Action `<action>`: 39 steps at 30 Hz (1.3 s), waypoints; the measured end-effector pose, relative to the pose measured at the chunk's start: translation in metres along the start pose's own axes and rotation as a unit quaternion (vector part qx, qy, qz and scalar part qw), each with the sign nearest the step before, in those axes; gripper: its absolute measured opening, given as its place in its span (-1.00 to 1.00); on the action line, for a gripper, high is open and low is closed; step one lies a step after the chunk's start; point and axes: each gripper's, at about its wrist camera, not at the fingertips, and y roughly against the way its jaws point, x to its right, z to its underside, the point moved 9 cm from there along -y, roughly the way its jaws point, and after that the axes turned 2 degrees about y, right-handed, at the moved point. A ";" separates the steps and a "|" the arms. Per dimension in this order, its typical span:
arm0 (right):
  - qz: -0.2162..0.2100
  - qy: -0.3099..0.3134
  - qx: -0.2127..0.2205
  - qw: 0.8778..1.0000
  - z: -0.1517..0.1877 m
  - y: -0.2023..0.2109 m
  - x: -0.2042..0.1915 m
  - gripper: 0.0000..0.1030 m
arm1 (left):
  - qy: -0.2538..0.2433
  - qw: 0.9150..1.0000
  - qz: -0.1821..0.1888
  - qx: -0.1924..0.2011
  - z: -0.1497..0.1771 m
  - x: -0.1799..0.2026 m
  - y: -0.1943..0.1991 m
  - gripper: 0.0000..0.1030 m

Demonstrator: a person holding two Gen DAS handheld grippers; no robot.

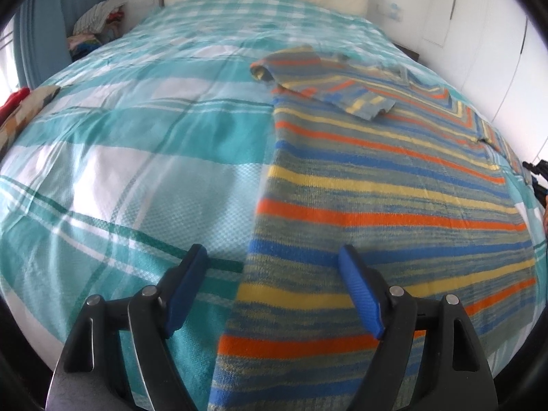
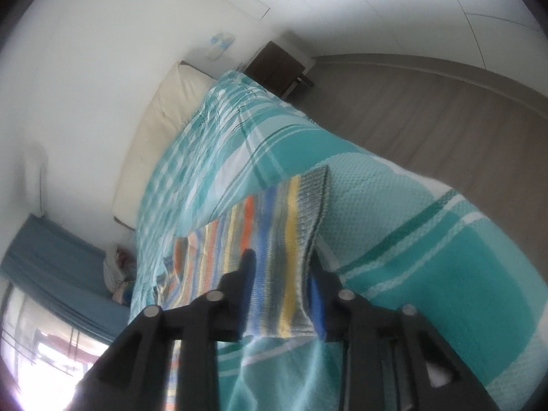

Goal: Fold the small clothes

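With the striped sweater (image 1: 394, 198) flat and one sleeve (image 1: 328, 82) folded in, the left gripper (image 1: 272, 294) hovers with jaws wide over its near edge, while the right gripper (image 2: 282, 294) has its jaws around the ribbed hem (image 2: 313, 202), closure unclear; next, grip and fold.

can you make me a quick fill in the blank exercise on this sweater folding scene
1. The striped sweater lies on a bed with a teal and white ____ cover.
2. The left gripper has its jaws ____, holding nothing.
3. One sleeve is folded ____ the sweater's body.
4. The right gripper has the sweater's grey ribbed ____ between its fingers.

Missing words: plaid; open; over; hem
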 end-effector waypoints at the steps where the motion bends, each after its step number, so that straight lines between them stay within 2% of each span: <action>1: 0.028 0.021 -0.004 0.999 0.001 -0.002 0.001 -0.94 | -0.002 1.000 -0.003 0.000 0.000 0.001 -0.001 0.57; 2: 0.069 0.042 -0.006 0.997 0.001 -0.005 0.003 -0.96 | -0.004 1.000 -0.006 0.001 0.000 0.001 -0.001 0.57; 4: 0.121 0.054 -0.008 0.991 0.005 -0.001 0.012 -0.97 | -0.006 1.000 -0.010 0.000 0.001 0.001 0.000 0.58; 7: 0.163 0.059 -0.012 0.985 0.011 0.004 0.024 -0.99 | -0.006 1.000 -0.016 -0.008 0.004 -0.001 0.003 0.58; 12: 0.176 0.069 -0.020 0.982 0.012 0.000 0.027 -1.00 | -0.020 0.999 -0.037 -0.020 0.002 -0.009 0.033 0.57; 13: 0.173 0.067 -0.018 0.982 0.012 0.004 0.026 -0.92 | -0.029 0.999 -0.039 -0.015 -0.004 -0.011 0.044 0.57; 14: 0.175 0.067 -0.018 0.982 0.011 0.006 0.025 -0.73 | -0.039 0.998 -0.042 -0.006 -0.013 -0.012 0.057 0.57; 15: 0.187 0.070 -0.016 0.980 0.011 0.013 0.025 -0.62 | -0.051 0.998 -0.044 0.010 -0.027 -0.012 0.071 0.57; 17: 0.222 0.082 0.008 0.972 0.005 0.036 0.024 0.04 | -0.073 0.995 -0.046 0.058 -0.063 -0.006 0.101 0.67; 18: 0.245 0.092 0.028 0.965 0.002 0.050 0.022 0.16 | -0.085 0.992 -0.046 0.085 -0.083 0.000 0.114 0.74; 20: 0.273 0.124 0.065 0.952 0.001 0.075 0.007 0.23 | -0.118 0.985 -0.030 0.121 -0.116 0.024 0.123 0.89; 21: 0.267 0.136 0.069 0.951 0.005 0.082 -0.003 0.23 | -0.146 0.981 -0.014 0.124 -0.129 0.041 0.117 0.90; 23: 0.233 0.160 0.069 0.957 0.023 0.091 -0.033 0.23 | -0.201 0.974 0.020 0.105 -0.141 0.076 0.085 0.90; 25: 0.194 0.190 0.063 0.960 0.051 0.095 -0.065 0.29 | -0.241 0.968 0.053 0.054 -0.140 0.107 0.033 0.90; 28: 0.146 0.236 0.048 0.959 0.101 0.090 -0.102 0.34 | -0.275 0.961 0.037 -0.004 -0.137 0.127 -0.042 0.86; 29: 0.137 0.253 0.043 0.957 0.120 0.086 -0.111 0.34 | -0.281 0.959 0.027 -0.023 -0.134 0.129 -0.065 0.80; 32: 0.134 0.302 0.029 0.943 0.163 0.070 -0.124 0.34 | -0.272 0.959 0.008 -0.076 -0.126 0.122 -0.117 0.41; 34: 0.135 0.322 0.000 0.937 0.182 0.055 -0.125 0.34 | -0.239 0.968 0.019 -0.071 -0.133 0.115 -0.126 -0.20; 35: 0.132 0.328 -0.004 0.935 0.185 0.052 -0.122 0.34 | -0.219 0.973 0.009 -0.066 -0.139 0.107 -0.123 -0.88; 37: 0.134 0.336 0.000 0.932 0.184 0.050 -0.123 0.34 | -0.153 0.987 0.021 -0.045 -0.159 0.085 -0.106 -0.87; 39: 0.132 0.332 0.009 0.934 0.181 0.052 -0.121 0.34 | -0.066 0.998 0.013 -0.014 -0.184 0.037 -0.085 -0.87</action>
